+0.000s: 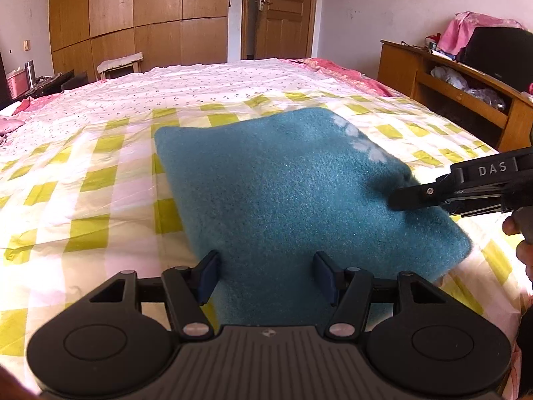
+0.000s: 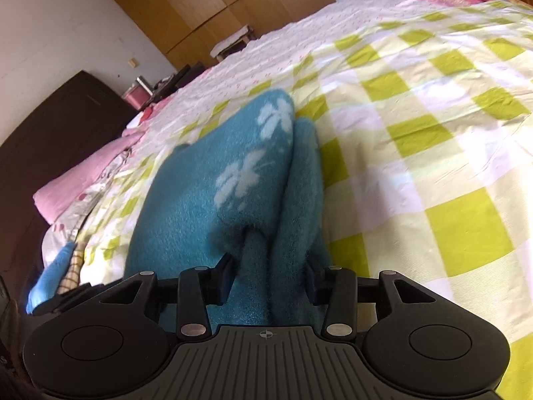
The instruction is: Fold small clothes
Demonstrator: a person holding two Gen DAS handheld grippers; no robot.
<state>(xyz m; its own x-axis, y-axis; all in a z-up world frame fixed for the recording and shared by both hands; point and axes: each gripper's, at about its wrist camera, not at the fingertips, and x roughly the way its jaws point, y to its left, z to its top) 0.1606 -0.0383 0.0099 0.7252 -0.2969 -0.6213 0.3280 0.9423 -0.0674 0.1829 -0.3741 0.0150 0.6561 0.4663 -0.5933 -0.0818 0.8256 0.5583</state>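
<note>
A: Left wrist view: teal fleece garment [image 1: 283,193] lies folded on the checked bed cover [image 1: 83,180], toward the near edge of the bed; left tool [image 1: 266,278] spread, fleece between its pads but not pinched.

B: Right tool [image 2: 268,278]?

A: Pinching a bunched fold of the same garment at its right-hand side; white flower print [image 2: 240,180] just ahead.

B: Handling?

A: Soft, light, fuzzy, likely floppy and not slippery; I'd grip the corners or doubled edges; thick layers may slump.

Fuzzy teal fleece garment [image 1: 283,193]; creased cotton bedsheet [image 1: 83,173].
</note>
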